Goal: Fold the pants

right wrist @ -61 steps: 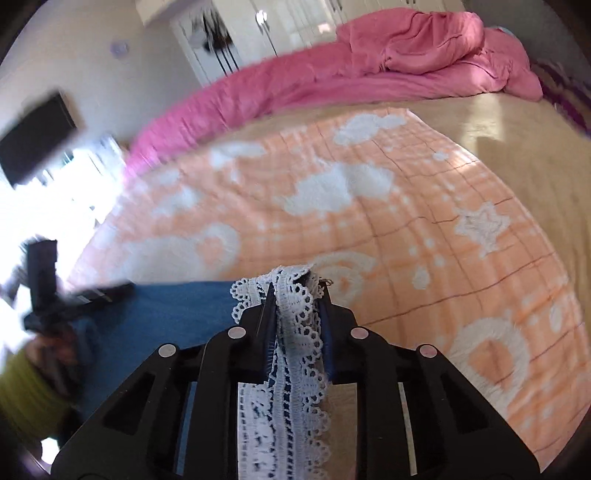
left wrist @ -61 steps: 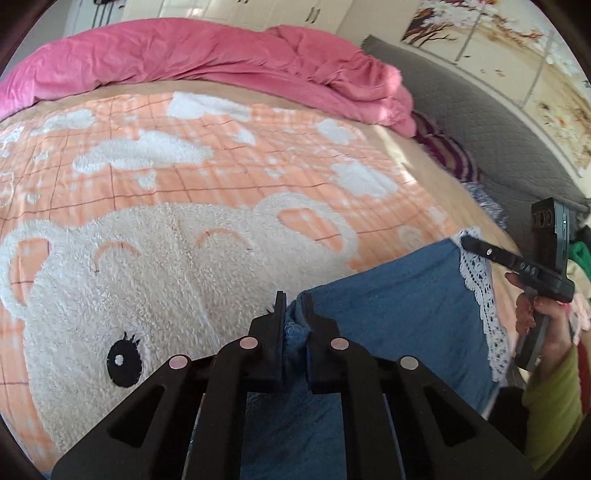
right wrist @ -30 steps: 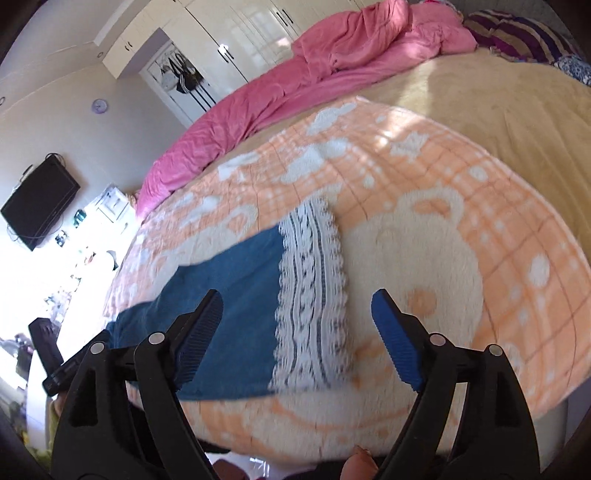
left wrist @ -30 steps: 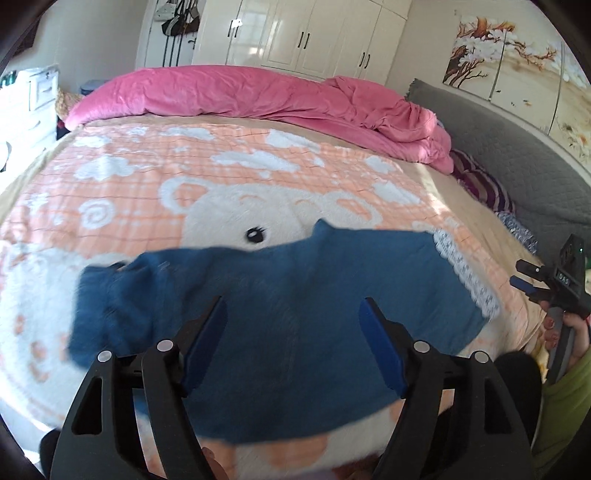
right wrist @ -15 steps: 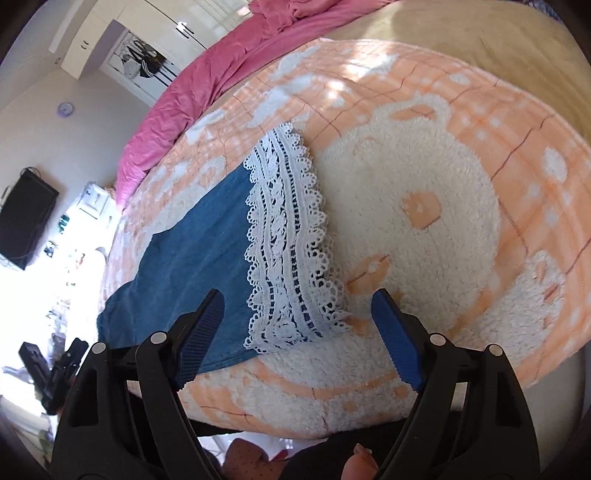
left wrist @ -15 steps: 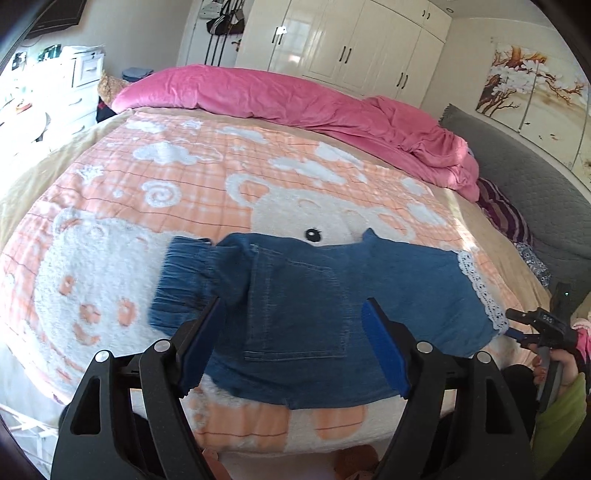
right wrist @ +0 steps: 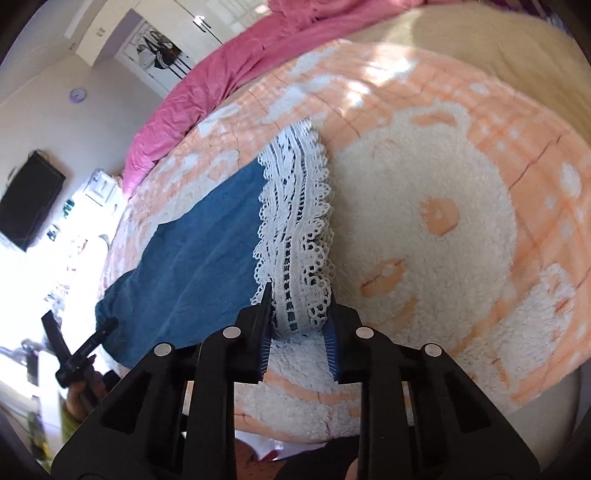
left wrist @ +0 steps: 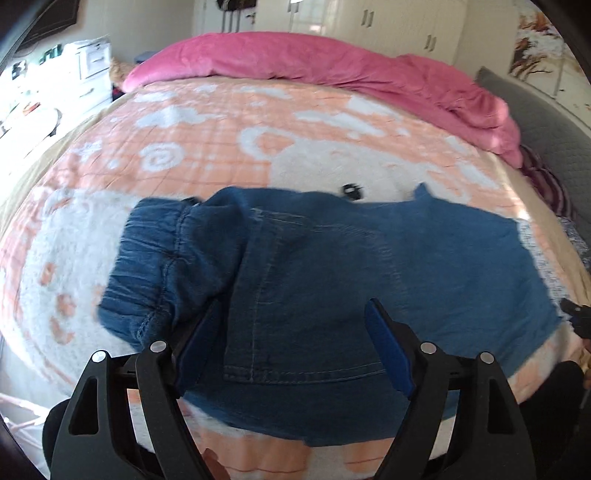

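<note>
Blue denim pants [left wrist: 332, 280] with a gathered waistband [left wrist: 147, 266] on the left and a white lace hem [right wrist: 295, 221] lie flat across the orange bear blanket [left wrist: 207, 147]. My left gripper [left wrist: 295, 332] is open and hovers over the pants near the back pocket. My right gripper [right wrist: 299, 317] is partly closed, its jaws on either side of the near end of the lace hem; whether they pinch it is unclear. The left gripper also shows in the right wrist view [right wrist: 85, 343].
A pink duvet [left wrist: 332, 62] is bunched along the far side of the bed. A grey headboard [left wrist: 546, 122] is at the right. White wardrobes [left wrist: 369, 18] stand behind. A TV [right wrist: 29, 203] hangs on the wall.
Both grippers let go of the pants, opened and pulled back. Now the left has come closer over the pants, and the right has narrowed its jaws around the lace hem.
</note>
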A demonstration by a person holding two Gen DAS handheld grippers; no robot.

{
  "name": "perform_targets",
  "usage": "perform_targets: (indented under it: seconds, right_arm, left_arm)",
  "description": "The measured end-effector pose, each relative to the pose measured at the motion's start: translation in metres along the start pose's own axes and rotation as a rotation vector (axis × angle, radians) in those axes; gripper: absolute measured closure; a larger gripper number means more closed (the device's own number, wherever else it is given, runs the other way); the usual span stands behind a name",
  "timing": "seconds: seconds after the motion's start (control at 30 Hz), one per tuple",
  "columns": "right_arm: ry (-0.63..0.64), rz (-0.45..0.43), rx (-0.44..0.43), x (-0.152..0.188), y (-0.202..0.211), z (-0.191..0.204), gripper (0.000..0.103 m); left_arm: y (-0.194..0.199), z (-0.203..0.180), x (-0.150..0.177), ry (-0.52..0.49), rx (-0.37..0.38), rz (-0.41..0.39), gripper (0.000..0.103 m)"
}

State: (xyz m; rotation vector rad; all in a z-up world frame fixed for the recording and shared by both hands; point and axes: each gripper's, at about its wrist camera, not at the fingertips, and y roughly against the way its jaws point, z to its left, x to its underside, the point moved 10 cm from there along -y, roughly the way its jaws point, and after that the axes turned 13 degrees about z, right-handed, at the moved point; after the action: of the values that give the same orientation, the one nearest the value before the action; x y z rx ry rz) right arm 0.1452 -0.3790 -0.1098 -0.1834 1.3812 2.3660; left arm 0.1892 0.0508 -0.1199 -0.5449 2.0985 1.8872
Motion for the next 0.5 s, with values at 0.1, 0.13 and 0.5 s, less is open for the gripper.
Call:
perform_targets:
  seconds: [0.1,0.13,0.5]
  right_arm:
    - [0.024,0.000,0.079,0.002,0.005,-0.004,0.088]
    - [0.019,0.014,0.101,0.004,0.003,-0.007,0.087]
    - [0.015,-0.040,0.280,0.010,0.025,-0.017,0.058]
  left_arm:
    - [0.001,0.009,0.003,-0.004,-0.009,-0.007,0.044]
    - [0.000,0.010,0.004,-0.005,0.002,-0.014,0.044]
    - [0.036,0.011,0.019,0.007,0.136,-0.075,0.023]
